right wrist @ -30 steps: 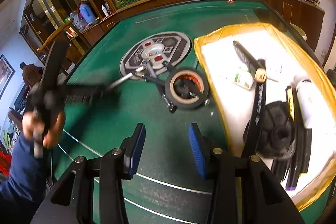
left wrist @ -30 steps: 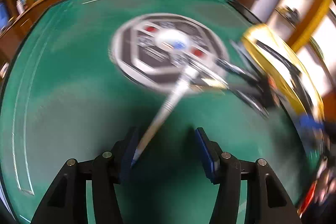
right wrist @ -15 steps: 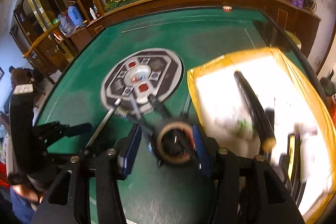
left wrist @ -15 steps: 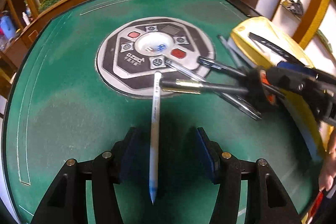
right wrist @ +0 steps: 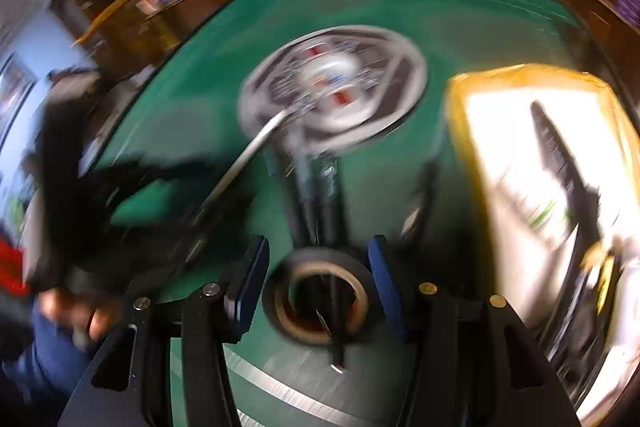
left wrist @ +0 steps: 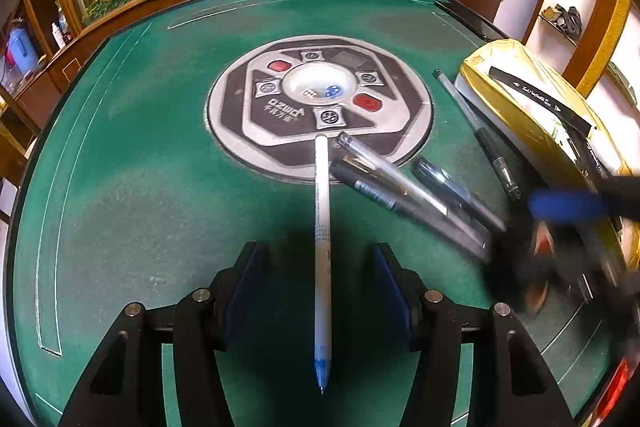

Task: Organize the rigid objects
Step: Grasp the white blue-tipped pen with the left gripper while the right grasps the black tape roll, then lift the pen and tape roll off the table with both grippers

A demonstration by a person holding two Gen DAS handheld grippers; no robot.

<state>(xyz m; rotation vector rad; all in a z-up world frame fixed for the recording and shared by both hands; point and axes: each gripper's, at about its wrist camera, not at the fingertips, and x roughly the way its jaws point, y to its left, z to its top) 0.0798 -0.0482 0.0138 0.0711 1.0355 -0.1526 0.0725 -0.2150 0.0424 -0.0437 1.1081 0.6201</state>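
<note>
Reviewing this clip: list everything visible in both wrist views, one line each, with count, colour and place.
table: 1, green felt, wood rim, under everything
dial: 1, grey and black, table centre
white pen: 1, white with blue tip, lying between the left jaws
dark pens: about 3, black and clear, right of the white pen, blurred
grey pen: 1, beside the tray
tray: 1, yellow, right edge, holds several dark items
tape roll: 1, black with tan core, between the right jaws, a pen lying across it
left gripper: black, blue pads, open
right gripper: black, blue pads, open around the tape roll
</note>
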